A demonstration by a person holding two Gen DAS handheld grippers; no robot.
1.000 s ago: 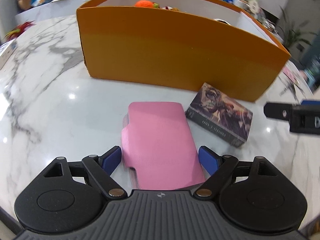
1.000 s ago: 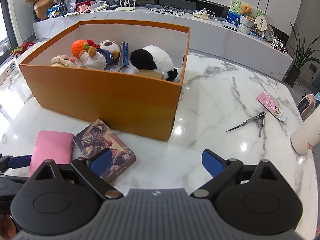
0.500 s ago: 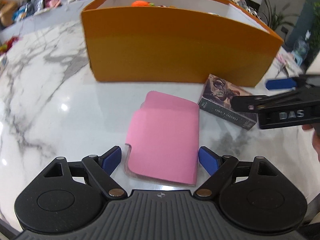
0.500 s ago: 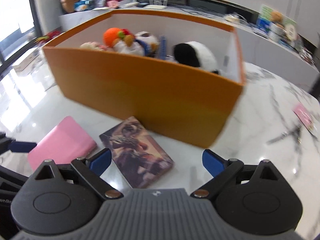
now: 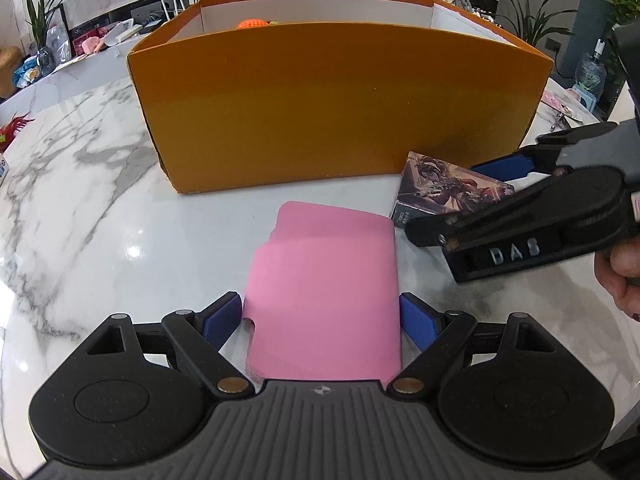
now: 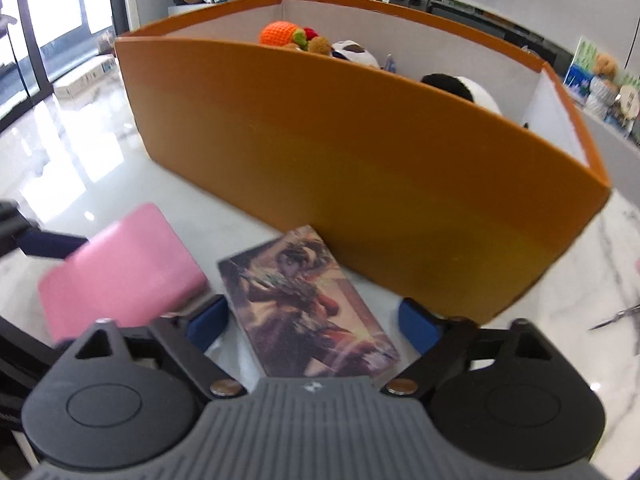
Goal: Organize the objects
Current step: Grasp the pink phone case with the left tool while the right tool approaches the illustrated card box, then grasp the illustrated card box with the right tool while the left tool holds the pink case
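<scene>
A pink case [image 5: 324, 280] lies flat on the marble table [image 5: 80, 200], lined up between the fingers of my left gripper [image 5: 320, 308]. That gripper is open, with its blue pads close beside the case's long edges. To the right, an illustrated card box [image 6: 304, 300] lies against the front wall of the orange box [image 6: 360, 168]. My right gripper [image 6: 314, 320] straddles the card box and its jaws are closing. The left pad is near the box's edge and a gap shows at the right pad. In the left wrist view the right gripper [image 5: 440, 200] reaches over the card box [image 5: 440, 184].
The orange box [image 5: 340, 112] holds plush toys, among them an orange crochet one [image 6: 280, 34] and a panda [image 6: 468, 88]. Scissors [image 6: 616, 316] lie on the table at the far right. A person's hand [image 5: 620, 268] grips the right tool.
My right gripper came down and leftward over the card box and its fingers drew closer together. My left gripper rolled, so the pink case now sits straight between its fingers.
</scene>
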